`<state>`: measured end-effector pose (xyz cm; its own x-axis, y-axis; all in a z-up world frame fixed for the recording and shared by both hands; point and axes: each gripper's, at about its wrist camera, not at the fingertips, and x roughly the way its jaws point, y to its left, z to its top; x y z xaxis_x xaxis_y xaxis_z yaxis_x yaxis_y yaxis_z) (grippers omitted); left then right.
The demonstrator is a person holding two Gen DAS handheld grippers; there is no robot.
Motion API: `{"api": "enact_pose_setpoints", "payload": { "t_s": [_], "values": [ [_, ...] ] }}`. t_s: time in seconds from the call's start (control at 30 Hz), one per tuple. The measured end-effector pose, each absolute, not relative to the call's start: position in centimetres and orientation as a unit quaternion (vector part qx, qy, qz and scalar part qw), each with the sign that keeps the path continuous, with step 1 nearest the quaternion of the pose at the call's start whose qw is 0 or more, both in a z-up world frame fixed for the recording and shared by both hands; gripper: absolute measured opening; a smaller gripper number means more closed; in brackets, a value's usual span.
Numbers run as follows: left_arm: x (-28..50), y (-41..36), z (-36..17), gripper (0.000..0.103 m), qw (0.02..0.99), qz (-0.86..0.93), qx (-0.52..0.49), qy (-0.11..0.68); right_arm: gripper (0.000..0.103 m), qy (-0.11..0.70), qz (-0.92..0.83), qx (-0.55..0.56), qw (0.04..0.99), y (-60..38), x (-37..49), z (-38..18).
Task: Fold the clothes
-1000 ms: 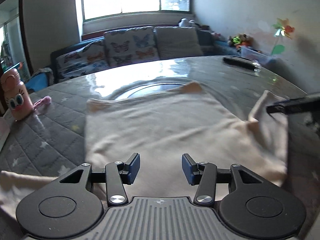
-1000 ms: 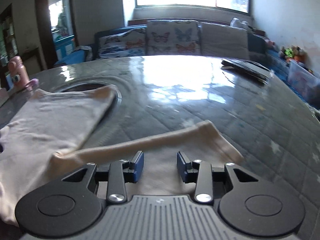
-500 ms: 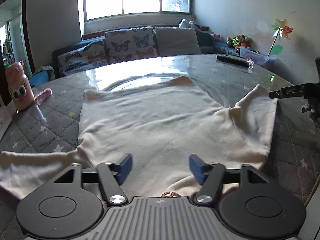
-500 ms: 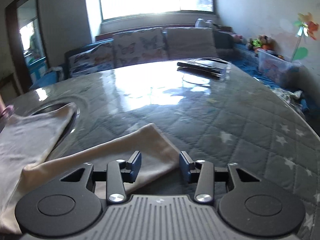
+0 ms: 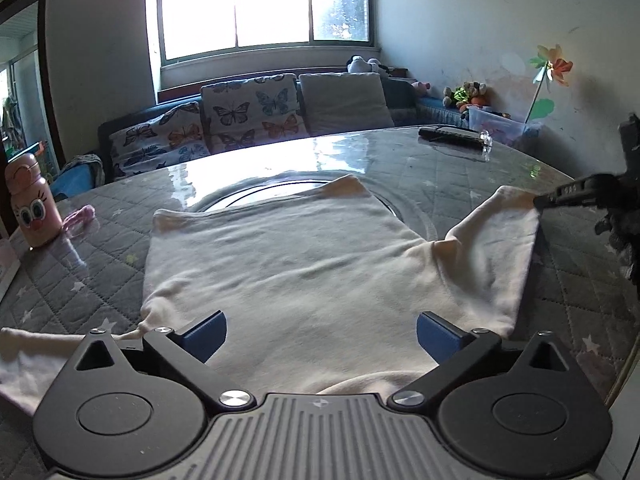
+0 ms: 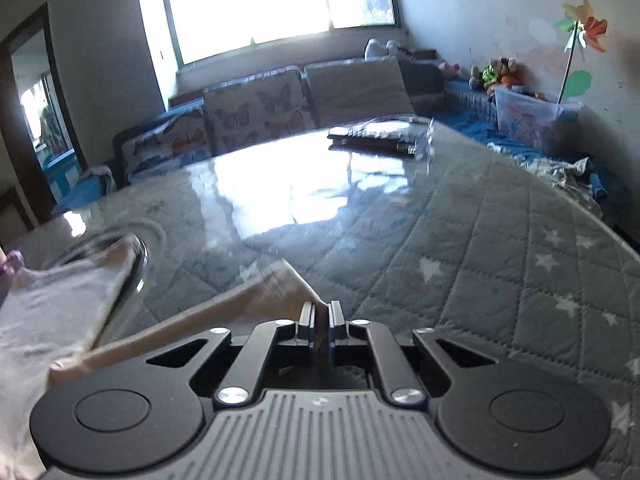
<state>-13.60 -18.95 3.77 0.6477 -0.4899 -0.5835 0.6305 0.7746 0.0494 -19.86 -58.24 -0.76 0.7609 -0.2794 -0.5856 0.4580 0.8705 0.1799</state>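
Note:
A cream long-sleeved top (image 5: 304, 268) lies flat on the quilted grey table (image 5: 80, 280), collar toward me. My left gripper (image 5: 322, 334) is wide open above the near collar edge, holding nothing. My right gripper (image 6: 319, 316) is shut on the cuff of the right sleeve (image 6: 256, 300). In the left wrist view the right gripper (image 5: 560, 196) shows at the right edge, pinching the sleeve end (image 5: 516, 208). The left sleeve (image 5: 24, 352) trails off at the near left.
A pink cartoon bottle (image 5: 34, 204) stands at the table's left side. A dark flat object (image 5: 450, 135) lies at the far right of the table (image 6: 480, 240), also seen in the right wrist view (image 6: 380, 138). A sofa with butterfly cushions (image 5: 248, 114) is behind.
My right gripper has closed on the right sleeve cuff. My left gripper has opened wider and pulled back toward the collar.

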Motion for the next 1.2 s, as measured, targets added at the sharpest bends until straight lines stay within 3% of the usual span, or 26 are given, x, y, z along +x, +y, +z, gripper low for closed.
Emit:
{"api": "enact_pose_setpoints", "payload": {
  "t_s": [0.47,0.83,1.2],
  "values": [
    [-14.4,-20.0,3.1,0.103,0.895,-0.321,0.143,0.275,0.004,0.218,-0.165,0.136,0.952,-55.5,-22.2,5.9],
    [-15.1,-16.7,3.5,0.103,0.908,-0.302,0.129,0.260,0.004,0.174,-0.018,0.024,0.984,-43.0,-19.6,13.8],
    [-15.1,-9.6,3.6,0.103,0.935,-0.220,0.087,0.262,0.005,0.225,0.145,-0.034,0.963,-29.2,-14.3,11.2]
  ]
}}
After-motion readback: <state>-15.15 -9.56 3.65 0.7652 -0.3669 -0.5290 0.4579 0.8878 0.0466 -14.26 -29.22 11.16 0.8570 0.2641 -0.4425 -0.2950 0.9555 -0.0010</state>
